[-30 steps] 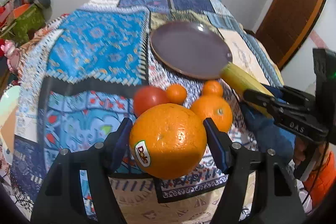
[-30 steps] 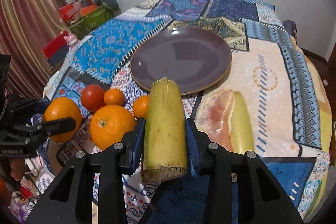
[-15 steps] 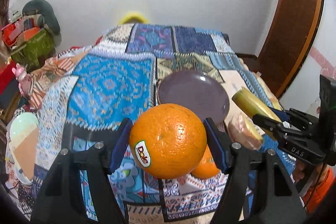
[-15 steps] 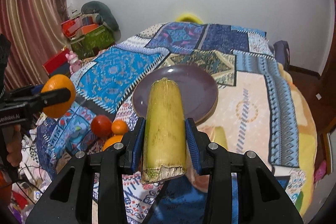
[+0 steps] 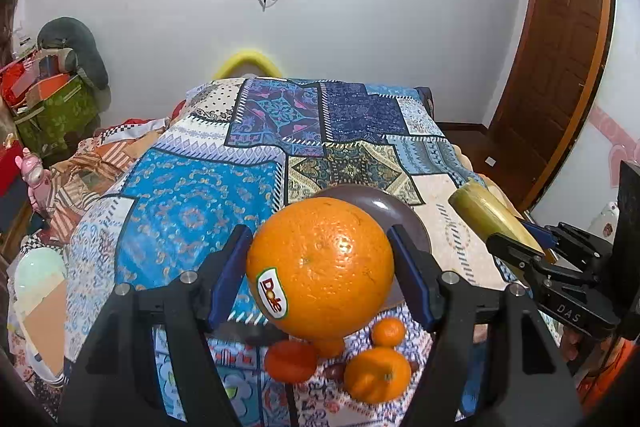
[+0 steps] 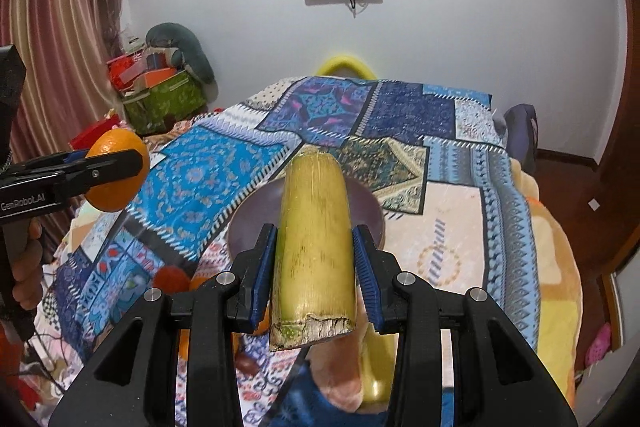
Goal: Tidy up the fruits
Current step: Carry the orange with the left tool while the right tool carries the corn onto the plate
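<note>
Left gripper (image 5: pixel 320 267) pinches a large stickered orange (image 5: pixel 320 267); right gripper (image 6: pixel 314 267) clamps a yellow-green cut stalk (image 6: pixel 314 247). Best lowered gently, one after the other, onto the round purple plate (image 6: pixel 370 215) at frame centre.

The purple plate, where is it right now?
The purple plate lies on the patchwork bedspread near the middle of both views, mostly hidden behind the big orange in the left view and the yellow stalk in the right.

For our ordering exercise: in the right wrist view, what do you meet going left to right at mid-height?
Large orange in the left hand-held gripper → yellow-green cane piece → cream patch of patchwork bedspread.
</note>
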